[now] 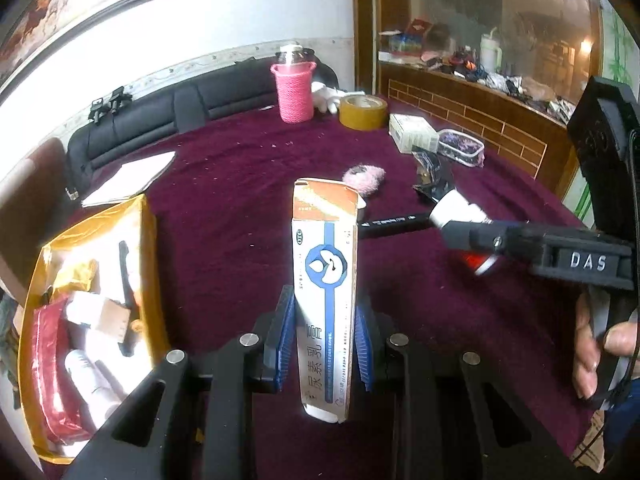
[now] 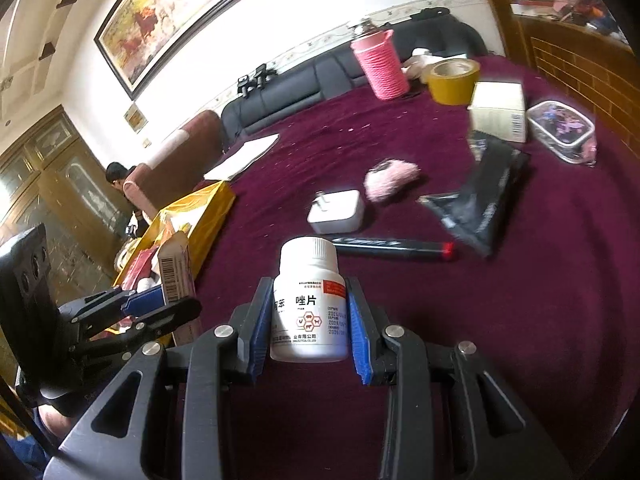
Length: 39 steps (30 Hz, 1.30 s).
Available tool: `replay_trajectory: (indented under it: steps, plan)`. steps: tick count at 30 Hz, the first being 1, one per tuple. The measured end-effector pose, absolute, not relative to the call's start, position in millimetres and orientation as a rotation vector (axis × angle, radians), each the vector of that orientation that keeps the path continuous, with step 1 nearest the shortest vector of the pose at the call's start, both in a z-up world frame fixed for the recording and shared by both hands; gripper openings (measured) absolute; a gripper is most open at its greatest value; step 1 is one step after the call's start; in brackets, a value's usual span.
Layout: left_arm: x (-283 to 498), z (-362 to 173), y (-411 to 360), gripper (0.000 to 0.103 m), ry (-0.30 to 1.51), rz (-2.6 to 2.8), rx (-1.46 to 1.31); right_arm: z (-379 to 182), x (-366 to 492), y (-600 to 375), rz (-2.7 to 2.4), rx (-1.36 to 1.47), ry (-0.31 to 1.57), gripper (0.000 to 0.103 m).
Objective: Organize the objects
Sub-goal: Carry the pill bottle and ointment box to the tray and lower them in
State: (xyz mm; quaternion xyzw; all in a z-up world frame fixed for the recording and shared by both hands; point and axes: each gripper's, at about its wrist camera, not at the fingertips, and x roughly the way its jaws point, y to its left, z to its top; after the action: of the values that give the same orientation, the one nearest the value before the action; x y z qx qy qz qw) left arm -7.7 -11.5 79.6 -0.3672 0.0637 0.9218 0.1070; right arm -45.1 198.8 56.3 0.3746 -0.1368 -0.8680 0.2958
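My left hand-held gripper point(image 1: 324, 338) is clamped on a tall ointment carton point(image 1: 326, 300), its blue pads pressing the carton's two narrow sides low down, so the long axis stands upright and most of the carton rises above my fingers. My right hand-held gripper point(image 2: 308, 328) is closed around a white pill bottle point(image 2: 309, 304), cap up, pads on either side of the label. What matters for the coming move is where the gold-lined box point(image 1: 36, 280) lies: in the left wrist view it sits low and to the left of the carton, just beside my left gripper, already holding a red pouch and some white tubes. In the right wrist view the same box point(image 2: 212, 204) is off to the left and farther away, with my left gripper and its carton between the bottle and the box. So I judge the left hand nearer, and the carton should go in first. It will probably need tipping to lie along the box. The bottle must then cross the burgundy surface point(image 2: 500, 320) leftward. The black marker point(image 2: 392, 246), the white charger point(image 2: 338, 212) and the pink fluffy thing point(image 2: 390, 180) lie loose beyond both hands.
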Motion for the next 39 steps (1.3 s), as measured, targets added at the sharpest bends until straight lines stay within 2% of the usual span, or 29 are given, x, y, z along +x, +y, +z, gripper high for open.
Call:
replay_trajectory:
  steps: [15, 25, 31, 39]
  plan:
    - [23, 110, -70, 0.024, 0.006, 2.778, -0.926, 78, -26, 118, -2.252, 0.972, -0.217, 0.032]
    - [51, 144, -146, 0.024, -0.131, 2.912, -0.811, 99, -12, 53, -2.172, 0.907, -0.109, 0.032]
    - [44, 124, -191, 0.024, -0.216, 2.973, -0.922, 97, -6, -2, -2.078, 0.904, -0.034, 0.032]
    - [16, 89, -222, 0.024, -0.323, 2.947, -1.058, 68, -11, -74, -2.016, 0.988, 0.101, 0.032]
